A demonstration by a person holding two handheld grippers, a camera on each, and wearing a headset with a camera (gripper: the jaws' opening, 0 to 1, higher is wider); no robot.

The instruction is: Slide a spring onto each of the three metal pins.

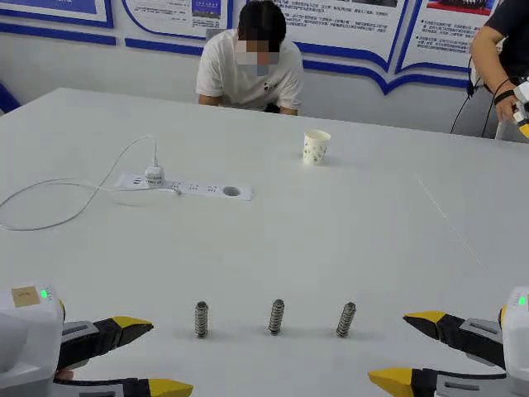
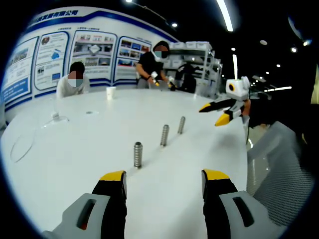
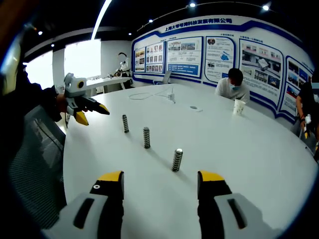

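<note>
Both of your yellow-tipped grippers have their jaws spread wide with nothing between them. In the head view the left gripper sits at 7 o'clock and the right gripper at 5 o'clock, low over the white tabletop.

Between them, three grey coiled metal springs stand in a row running 9 to 3 o'clock, their long axes roughly vertical. The left spring lies at about 1 o'clock from your left jaws, and that gripper is the nearer one. The right spring lies at about 10 o'clock from your right jaws. The middle spring is about midway between the grippers.

Each coil appears already seated on its metal pin, so the task looks finished. No loose spring is on the table.
</note>
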